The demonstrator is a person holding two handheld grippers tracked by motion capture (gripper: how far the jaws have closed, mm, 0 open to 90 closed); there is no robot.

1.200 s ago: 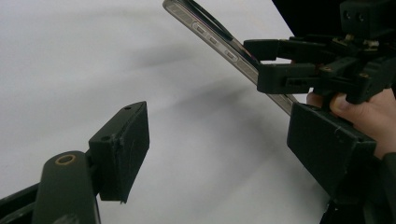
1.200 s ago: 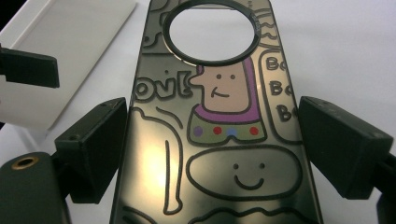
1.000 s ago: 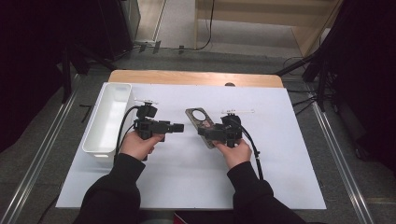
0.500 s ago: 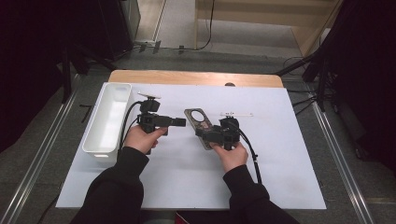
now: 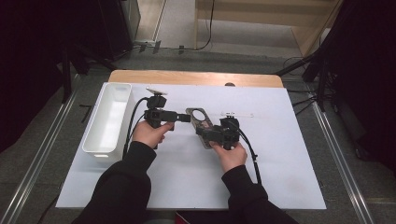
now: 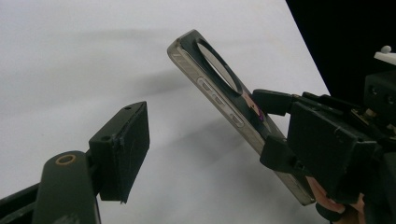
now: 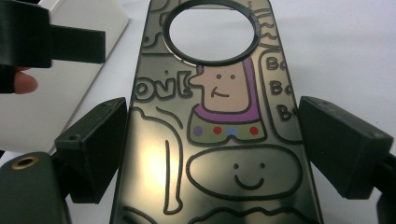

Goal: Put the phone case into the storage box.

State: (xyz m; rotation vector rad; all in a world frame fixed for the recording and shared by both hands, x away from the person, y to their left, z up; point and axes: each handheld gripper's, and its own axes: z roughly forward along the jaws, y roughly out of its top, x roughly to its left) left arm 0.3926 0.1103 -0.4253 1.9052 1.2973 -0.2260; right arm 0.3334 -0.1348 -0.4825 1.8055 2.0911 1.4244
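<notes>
Between the right gripper's (image 7: 210, 154) two black pads sits a phone case (image 7: 215, 121), pinched by its long edges, its printed back toward that gripper's camera: cartoon figures, smiling faces and a round camera hole at the far end. On the high view the case (image 5: 200, 119) is held just above the white sheet (image 5: 280, 177) near the table's middle, slanting away from the right gripper (image 5: 215, 134) toward the upper left. Compared with a second ago, the right hand (image 5: 229, 154) and the case have kept their place, while the left gripper (image 5: 181, 117) has slid across toward them; its tip, then well apart from the case, now lies just beside the case's far end. Whether it touches, I cannot tell. The left gripper view shows one of its pads (image 6: 122, 149) standing clear, with the case (image 6: 224, 102) edge-on some way ahead and nothing between the jaws, so they are spread. The left hand (image 5: 148, 134) wraps the gripper body from below, pointing it level toward the right; the right hand grips from behind, its gripper aimed up and left. Both dark sleeves come in from the bottom edge. A white bin (image 5: 109, 116) stands at the sheet's left side, beyond the left hand.
</notes>
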